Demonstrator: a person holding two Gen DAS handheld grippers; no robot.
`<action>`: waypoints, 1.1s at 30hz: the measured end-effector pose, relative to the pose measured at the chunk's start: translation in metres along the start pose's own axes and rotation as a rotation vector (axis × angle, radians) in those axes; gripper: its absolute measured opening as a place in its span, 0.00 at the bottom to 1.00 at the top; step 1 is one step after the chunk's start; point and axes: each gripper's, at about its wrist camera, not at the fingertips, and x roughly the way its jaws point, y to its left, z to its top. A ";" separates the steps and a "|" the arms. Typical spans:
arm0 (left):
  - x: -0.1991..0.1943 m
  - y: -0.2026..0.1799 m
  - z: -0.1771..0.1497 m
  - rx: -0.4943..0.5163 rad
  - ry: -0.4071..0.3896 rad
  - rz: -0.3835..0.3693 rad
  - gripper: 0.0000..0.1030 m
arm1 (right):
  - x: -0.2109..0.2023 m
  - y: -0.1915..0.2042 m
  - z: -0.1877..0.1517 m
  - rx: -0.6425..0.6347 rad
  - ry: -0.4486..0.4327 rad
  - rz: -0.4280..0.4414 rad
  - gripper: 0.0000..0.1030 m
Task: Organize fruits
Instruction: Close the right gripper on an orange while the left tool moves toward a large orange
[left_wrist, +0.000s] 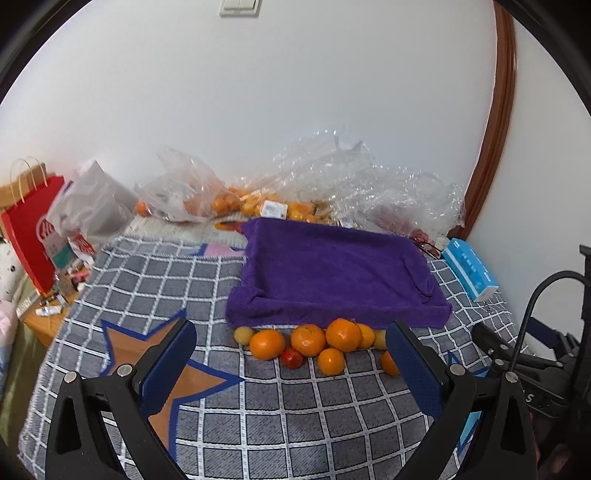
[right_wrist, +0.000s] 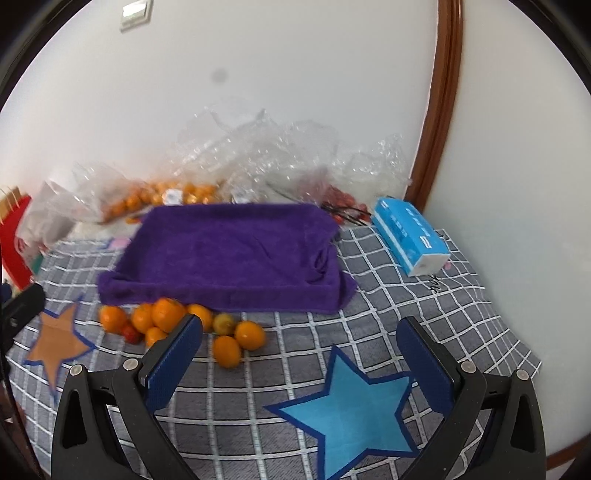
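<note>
A pile of loose fruit lies on the checked cloth at the near edge of a purple towel-covered tray (left_wrist: 332, 269) (right_wrist: 232, 251). It holds several oranges (left_wrist: 266, 344) (right_wrist: 168, 314), a small red fruit (left_wrist: 292, 358) (right_wrist: 132, 333) and yellowish fruits (left_wrist: 243, 335) (right_wrist: 224, 323). My left gripper (left_wrist: 290, 352) is open and empty, just short of the pile. My right gripper (right_wrist: 301, 345) is open and empty above the cloth, the pile at its left finger. The right gripper's body shows at the right edge of the left wrist view (left_wrist: 524, 369).
Clear plastic bags (left_wrist: 332, 177) (right_wrist: 258, 158) with more oranges and red fruit lie behind the tray by the wall. A blue tissue box (left_wrist: 469, 267) (right_wrist: 410, 234) sits at the right. A red paper bag (left_wrist: 29, 236) stands left. Orange star (left_wrist: 147, 354) and blue star (right_wrist: 351, 410) mark the cloth.
</note>
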 end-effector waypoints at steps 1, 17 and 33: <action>0.003 0.001 -0.001 -0.001 0.006 -0.007 1.00 | 0.002 0.000 -0.002 0.001 0.001 0.007 1.00; 0.048 0.016 -0.014 0.029 0.063 0.042 1.00 | 0.052 0.011 -0.017 -0.008 0.034 0.077 1.00; 0.088 0.056 -0.028 -0.043 0.145 0.079 0.82 | 0.108 -0.002 -0.034 0.088 0.161 0.212 0.66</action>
